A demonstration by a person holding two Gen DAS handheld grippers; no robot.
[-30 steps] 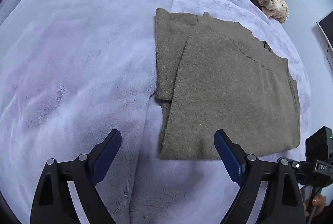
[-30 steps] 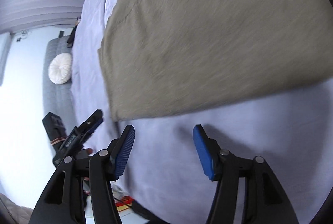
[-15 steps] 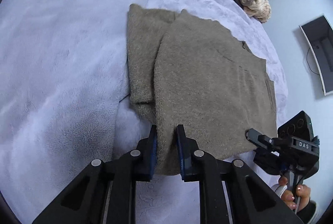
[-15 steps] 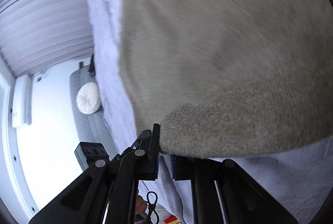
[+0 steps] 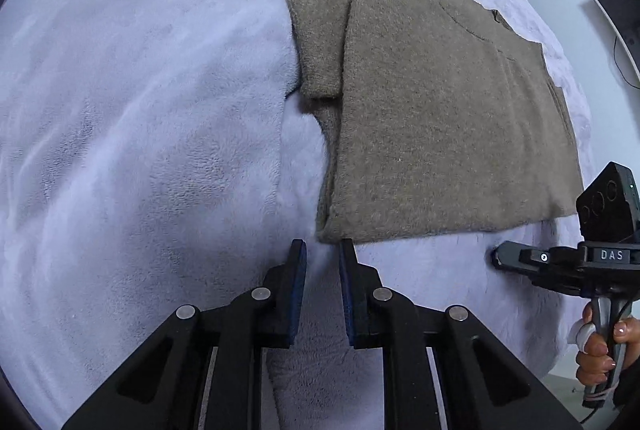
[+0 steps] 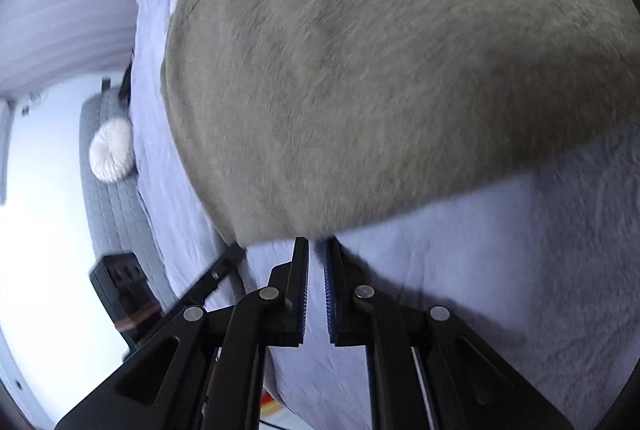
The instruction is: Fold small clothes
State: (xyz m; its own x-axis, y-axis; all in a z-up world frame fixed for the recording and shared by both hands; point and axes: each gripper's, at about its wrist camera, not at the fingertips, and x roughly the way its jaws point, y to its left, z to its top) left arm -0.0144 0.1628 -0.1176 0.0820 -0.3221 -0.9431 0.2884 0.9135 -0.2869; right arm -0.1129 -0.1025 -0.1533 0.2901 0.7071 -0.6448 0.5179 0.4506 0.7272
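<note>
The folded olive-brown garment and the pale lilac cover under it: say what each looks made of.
Folded olive-brown garment: seemingly a thick wool-like knit, matte, with a fuzzy nap and soft rounded folds. Pale lilac cover: apparently plush fleece, with a short pile showing brushed streaks and a slight sheen.

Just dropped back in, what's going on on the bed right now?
A person is folding a grey-brown knit garment that lies partly folded on a lavender fleece blanket. Both tools sit at its near hem: the left tool is nearly shut just short of the near left corner, with no cloth visibly between its pads. The right tool is shut at the near edge; whether it pinches cloth is unclear.
</note>
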